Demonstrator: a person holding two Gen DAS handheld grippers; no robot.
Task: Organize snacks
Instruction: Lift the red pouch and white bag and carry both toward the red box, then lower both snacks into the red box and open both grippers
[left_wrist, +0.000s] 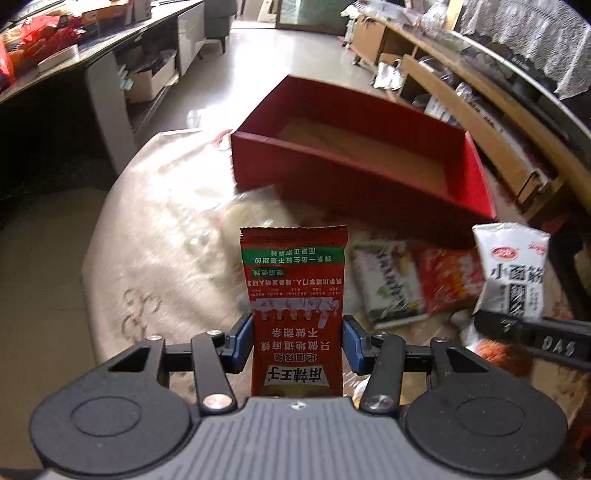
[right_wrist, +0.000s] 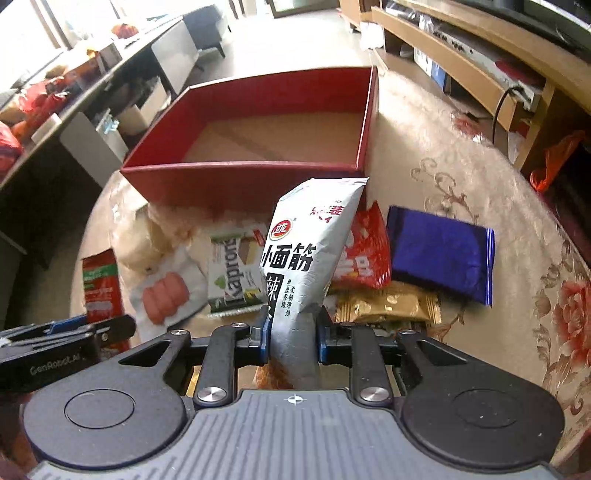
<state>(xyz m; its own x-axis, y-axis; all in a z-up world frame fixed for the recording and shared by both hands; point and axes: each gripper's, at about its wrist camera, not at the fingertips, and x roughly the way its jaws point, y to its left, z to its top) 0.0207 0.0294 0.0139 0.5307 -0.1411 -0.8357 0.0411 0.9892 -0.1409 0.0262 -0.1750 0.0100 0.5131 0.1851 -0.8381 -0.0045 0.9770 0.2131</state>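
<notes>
My left gripper (left_wrist: 297, 343) is shut on a red snack packet (left_wrist: 295, 291) and holds it upright above the table. The packet also shows at the left of the right wrist view (right_wrist: 101, 284). My right gripper (right_wrist: 291, 334) is shut on a white snack packet (right_wrist: 306, 254), which also shows at the right of the left wrist view (left_wrist: 513, 269). An open red box (left_wrist: 343, 177) with a bare cardboard floor stands on the table beyond both grippers; it also shows in the right wrist view (right_wrist: 240, 181).
Loose snacks lie in front of the box: a green-and-white wafer pack (right_wrist: 232, 273), a red bag (right_wrist: 365, 254), a blue pack (right_wrist: 443, 254), a gold pack (right_wrist: 388, 304), a white sausage pack (right_wrist: 166, 291). The round table (right_wrist: 461, 177) has a floral cloth. Shelves stand right, a counter left.
</notes>
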